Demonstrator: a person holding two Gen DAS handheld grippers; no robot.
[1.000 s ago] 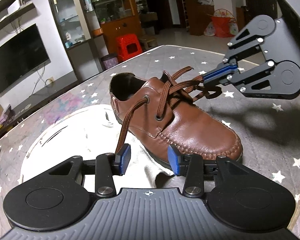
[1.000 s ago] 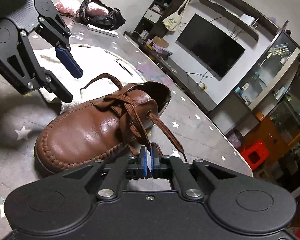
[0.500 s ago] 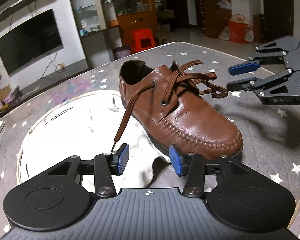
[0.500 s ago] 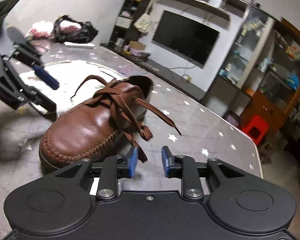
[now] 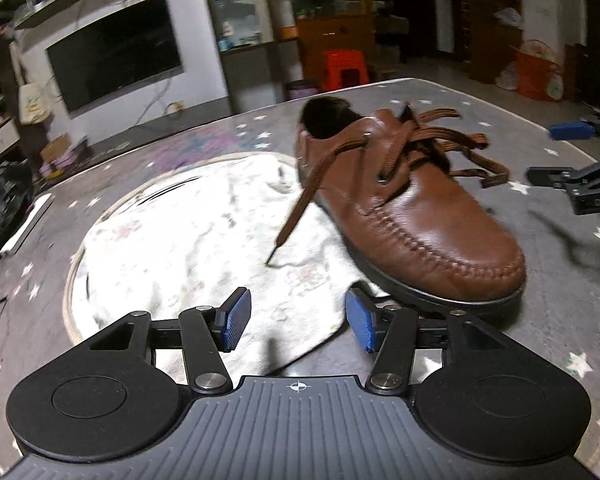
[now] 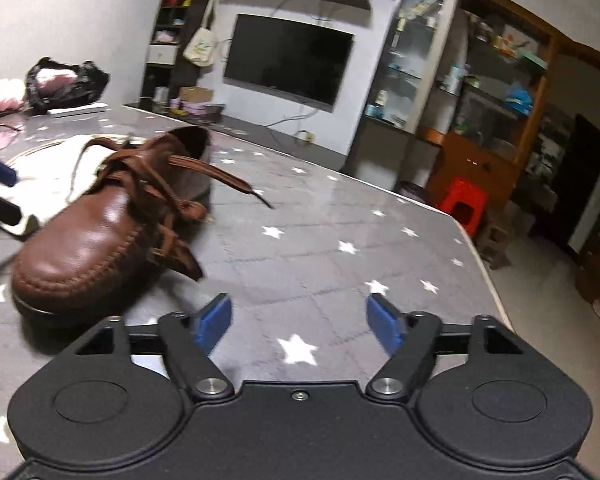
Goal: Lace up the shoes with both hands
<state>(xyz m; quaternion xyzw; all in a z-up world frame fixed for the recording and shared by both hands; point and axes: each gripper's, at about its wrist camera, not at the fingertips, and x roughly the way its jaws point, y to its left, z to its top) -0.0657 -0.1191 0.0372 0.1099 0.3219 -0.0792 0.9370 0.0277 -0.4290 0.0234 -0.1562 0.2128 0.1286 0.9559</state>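
The brown shoe (image 5: pixel 412 208) sits on the counter (image 5: pixel 500 92), heel at 12 o'clock. Its lace (image 5: pixel 392 152) crosses through the eyelets, both ends loose, no bow visible. Left tool (image 5: pixel 296 322) and right tool (image 6: pixel 298 322) gape wide, holding nothing.

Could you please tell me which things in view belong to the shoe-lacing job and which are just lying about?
Job: brown shoe, its laces, left tool, right tool.

Lying about: white cloth, black bag, red stool.
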